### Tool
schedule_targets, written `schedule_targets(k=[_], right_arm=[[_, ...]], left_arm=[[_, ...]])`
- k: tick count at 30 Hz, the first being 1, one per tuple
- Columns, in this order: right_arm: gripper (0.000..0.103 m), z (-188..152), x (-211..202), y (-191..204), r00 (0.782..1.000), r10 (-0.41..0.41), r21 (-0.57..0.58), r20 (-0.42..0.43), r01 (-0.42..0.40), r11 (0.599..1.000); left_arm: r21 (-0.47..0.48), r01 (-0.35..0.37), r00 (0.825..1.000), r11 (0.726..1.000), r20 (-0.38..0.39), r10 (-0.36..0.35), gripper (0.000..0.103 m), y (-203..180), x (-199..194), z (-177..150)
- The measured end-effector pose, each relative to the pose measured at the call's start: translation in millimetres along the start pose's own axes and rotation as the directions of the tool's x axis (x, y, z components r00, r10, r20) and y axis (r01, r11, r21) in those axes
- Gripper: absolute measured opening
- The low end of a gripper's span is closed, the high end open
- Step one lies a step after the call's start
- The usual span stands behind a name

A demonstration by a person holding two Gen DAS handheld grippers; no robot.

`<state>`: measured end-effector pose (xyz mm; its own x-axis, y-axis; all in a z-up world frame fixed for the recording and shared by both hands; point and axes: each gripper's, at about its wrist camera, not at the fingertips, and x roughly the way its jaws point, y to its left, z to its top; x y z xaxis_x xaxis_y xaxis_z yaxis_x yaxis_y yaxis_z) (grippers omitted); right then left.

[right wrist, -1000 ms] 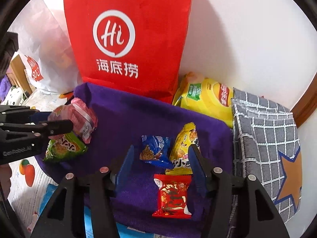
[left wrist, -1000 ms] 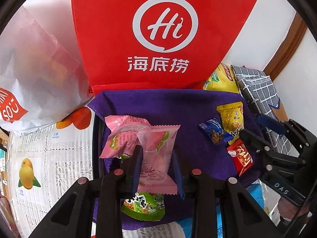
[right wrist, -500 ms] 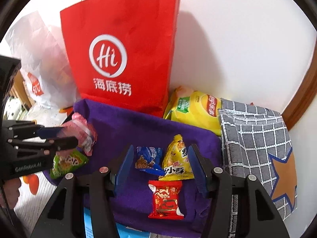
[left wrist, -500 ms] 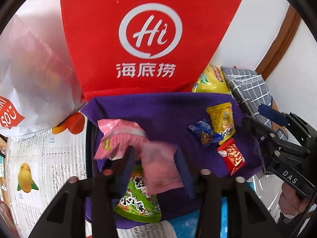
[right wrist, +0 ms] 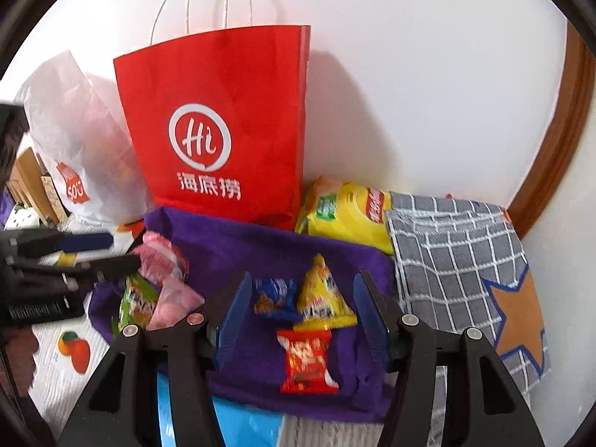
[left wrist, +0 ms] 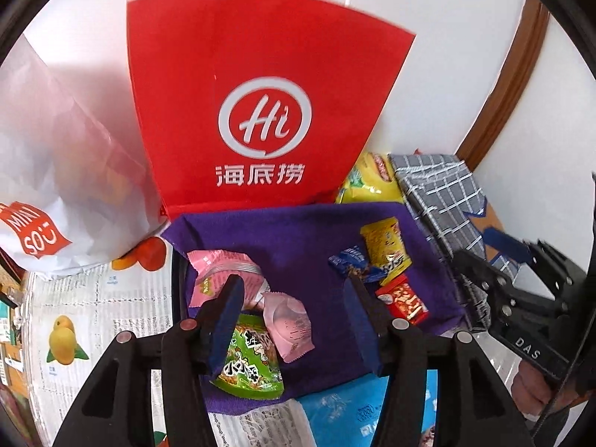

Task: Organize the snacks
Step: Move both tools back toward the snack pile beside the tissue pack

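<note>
The left tongs (left wrist: 294,313) have just been opening, dropping the pale pink packet (left wrist: 288,326) beside the green one (left wrist: 247,357); right tongs (right wrist: 298,316) spread, empty. Three snacks look unsorted.

The left gripper (left wrist: 294,320) fills the bottom centre of its own view, angled downward; its jaws have just been opening and now stand apart, gripping nothing. The right gripper (right wrist: 300,316), bottom centre of its view, also gapes empty. A hand (left wrist: 536,383), probably the right, shows at lower right.
</note>
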<state>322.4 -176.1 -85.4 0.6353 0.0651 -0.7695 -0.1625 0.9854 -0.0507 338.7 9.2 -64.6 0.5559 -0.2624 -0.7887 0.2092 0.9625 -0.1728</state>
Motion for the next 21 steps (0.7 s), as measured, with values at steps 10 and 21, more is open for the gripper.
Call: schedule_targets(k=[10,21], right_arm=[[0.057,-46.4,-66.1,-6.8,1.000,-0.014,0.037,0.021,0.013,0.999],[0.057,-102.7,-74.7,10.5,0.998,-0.049,0.080,-0.046,0.053,0.995]], left_arm=[[-0.005,0.001,0.998,1.000,0.062,-0.001,0.054,-4.5,-58.5,-15.3],[-0.024,-0.054,0.998,0.998,0.026,0.054,0.054,27.9,-92.1,-67.8]])
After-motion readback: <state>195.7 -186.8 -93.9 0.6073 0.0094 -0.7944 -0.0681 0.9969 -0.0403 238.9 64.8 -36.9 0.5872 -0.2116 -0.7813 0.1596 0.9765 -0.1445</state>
